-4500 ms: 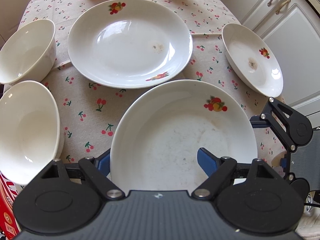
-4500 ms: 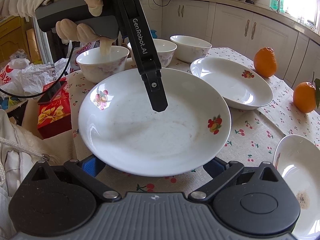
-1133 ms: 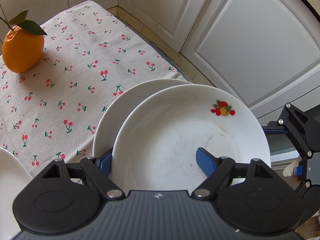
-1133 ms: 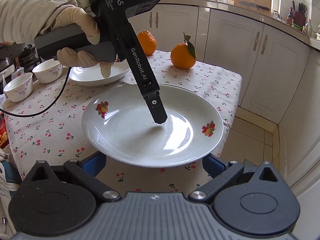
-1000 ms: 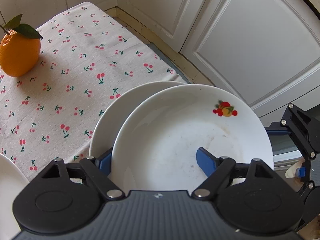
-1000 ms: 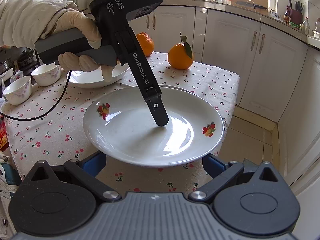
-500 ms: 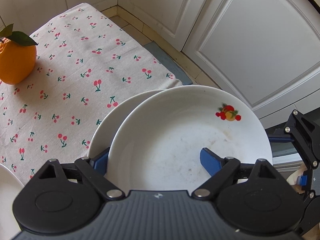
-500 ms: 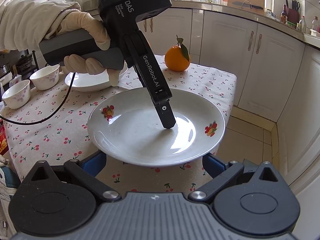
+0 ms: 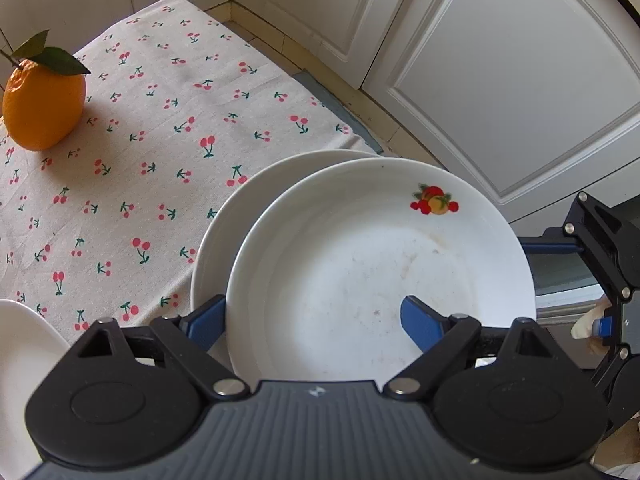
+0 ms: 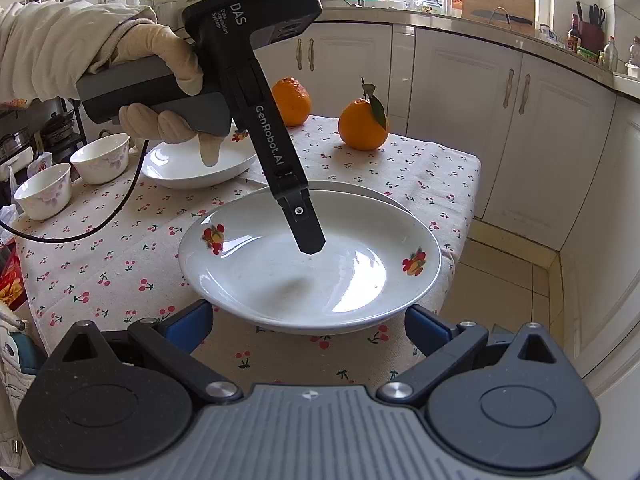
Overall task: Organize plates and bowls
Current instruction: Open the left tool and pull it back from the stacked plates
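White glazed china fills the left claw, clamped on the rim of a plate held just above a second plate lying at the surface corner, so the first stack looks nearly made. Both are shallow, glossy rounds with fruit decals (the held one faintly smudged). One more plate and two bowls sit apart, unsorted. The right claw stands apart, holding nothing. Matte cherry-print cloth covers the surface.
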{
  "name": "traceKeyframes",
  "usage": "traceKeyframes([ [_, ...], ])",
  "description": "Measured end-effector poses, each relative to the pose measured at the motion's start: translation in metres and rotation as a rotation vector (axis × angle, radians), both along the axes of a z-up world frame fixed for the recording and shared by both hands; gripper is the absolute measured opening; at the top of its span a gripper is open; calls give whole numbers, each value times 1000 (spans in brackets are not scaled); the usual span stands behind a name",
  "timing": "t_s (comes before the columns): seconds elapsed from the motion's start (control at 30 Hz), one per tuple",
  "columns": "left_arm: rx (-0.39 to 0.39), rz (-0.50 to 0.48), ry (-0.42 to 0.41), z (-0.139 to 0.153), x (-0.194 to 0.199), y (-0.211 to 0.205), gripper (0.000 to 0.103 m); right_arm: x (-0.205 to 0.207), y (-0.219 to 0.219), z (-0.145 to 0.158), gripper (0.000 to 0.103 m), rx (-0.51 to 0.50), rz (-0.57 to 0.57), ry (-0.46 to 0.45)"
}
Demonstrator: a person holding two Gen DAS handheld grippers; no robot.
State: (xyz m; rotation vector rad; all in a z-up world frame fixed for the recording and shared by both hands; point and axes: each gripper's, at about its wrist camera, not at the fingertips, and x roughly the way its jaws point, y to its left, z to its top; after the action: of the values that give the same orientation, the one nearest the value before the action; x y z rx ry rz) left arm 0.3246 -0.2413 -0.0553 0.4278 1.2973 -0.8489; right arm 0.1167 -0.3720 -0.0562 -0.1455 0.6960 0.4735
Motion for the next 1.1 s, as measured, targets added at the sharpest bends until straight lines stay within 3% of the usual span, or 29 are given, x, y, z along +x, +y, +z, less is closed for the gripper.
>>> traceKeyframes([
  [0.67, -42, 41, -98, 17, -12, 25, 94, 4, 13, -1, 103, -40, -3, 7],
  [0.8, -86, 74, -88, 20, -18, 37, 94, 0, 20, 1, 103, -53, 4, 3],
  [0.93, -129, 95, -172, 28, -39, 51, 94, -7, 28, 7, 103, -67, -1, -5],
  [1.1, -152, 118, -339, 38, -81, 72, 95, -13, 41, 11, 103, -86, -22, -6],
])
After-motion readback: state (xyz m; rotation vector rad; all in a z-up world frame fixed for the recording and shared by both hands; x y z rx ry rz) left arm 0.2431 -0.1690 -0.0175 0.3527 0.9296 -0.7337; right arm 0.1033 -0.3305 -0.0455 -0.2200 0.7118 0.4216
